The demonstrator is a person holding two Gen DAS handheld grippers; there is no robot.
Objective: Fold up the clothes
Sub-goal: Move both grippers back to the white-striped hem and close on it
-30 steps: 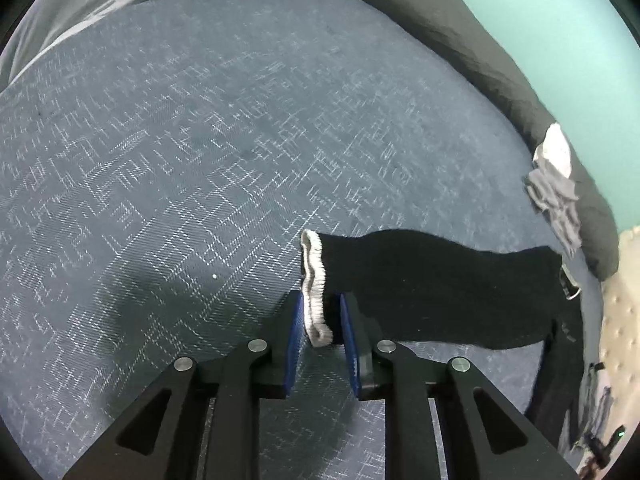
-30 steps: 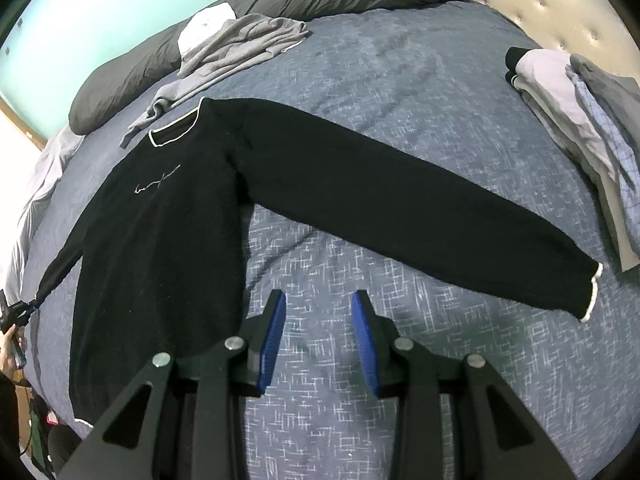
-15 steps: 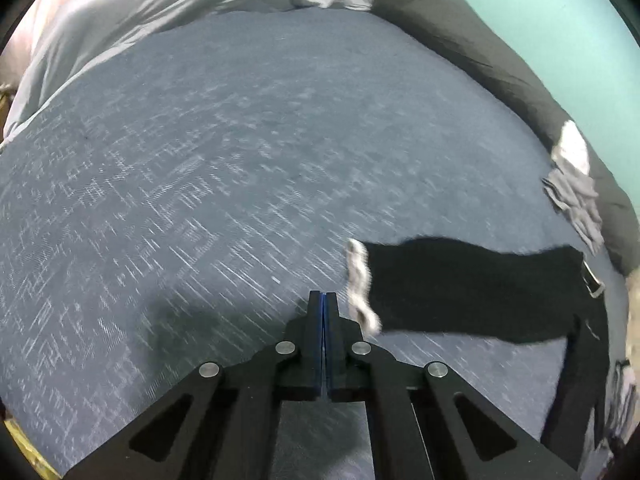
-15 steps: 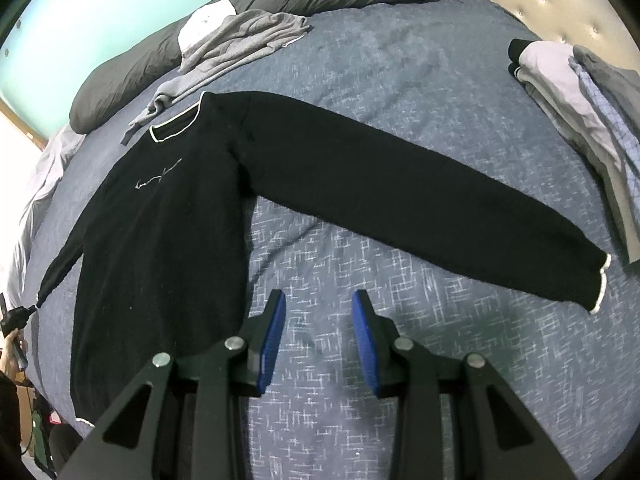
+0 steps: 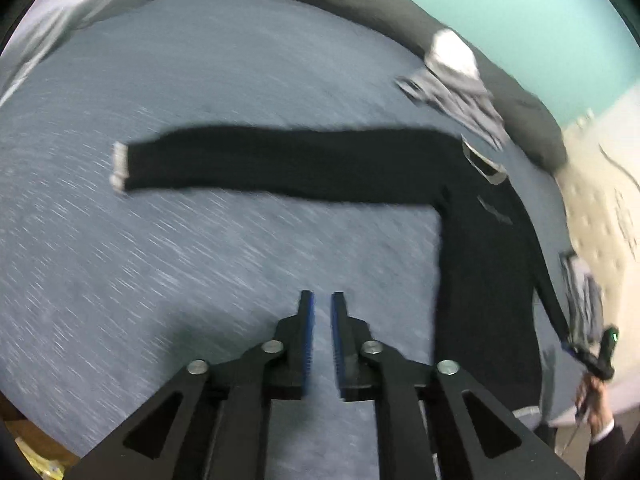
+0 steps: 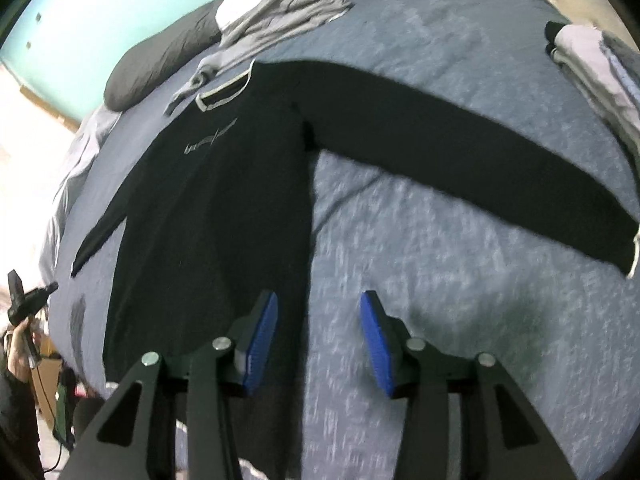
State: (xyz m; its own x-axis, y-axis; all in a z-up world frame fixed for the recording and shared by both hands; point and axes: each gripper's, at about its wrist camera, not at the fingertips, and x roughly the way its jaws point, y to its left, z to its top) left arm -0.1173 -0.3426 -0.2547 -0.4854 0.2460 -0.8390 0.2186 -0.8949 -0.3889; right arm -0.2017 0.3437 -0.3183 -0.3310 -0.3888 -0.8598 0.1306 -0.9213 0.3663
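A black sweater (image 6: 208, 208) with white trim lies face up and spread flat on the blue-grey bed (image 6: 440, 280). In the left wrist view its sleeve (image 5: 280, 168) stretches out to the left and ends in a white cuff (image 5: 119, 166). My left gripper (image 5: 322, 308) hovers well back from that cuff, its blue pads a narrow gap apart and holding nothing. My right gripper (image 6: 318, 312) stands wide open just above the body's right side edge, near the hem. The other sleeve (image 6: 480, 160) runs off to the right to its cuff (image 6: 634, 256).
A grey garment (image 6: 280, 12) lies crumpled by the long dark pillow (image 6: 160, 60) beyond the collar. Folded clothes (image 6: 592, 60) are stacked at the right near the tufted headboard (image 5: 600, 208). A hand (image 5: 596, 408) holds the other gripper at the bed's edge.
My left gripper let go of the white cuff, shut, drew back and swung right, and now stands slightly apart. My right gripper has come closer to the sweater's side edge.
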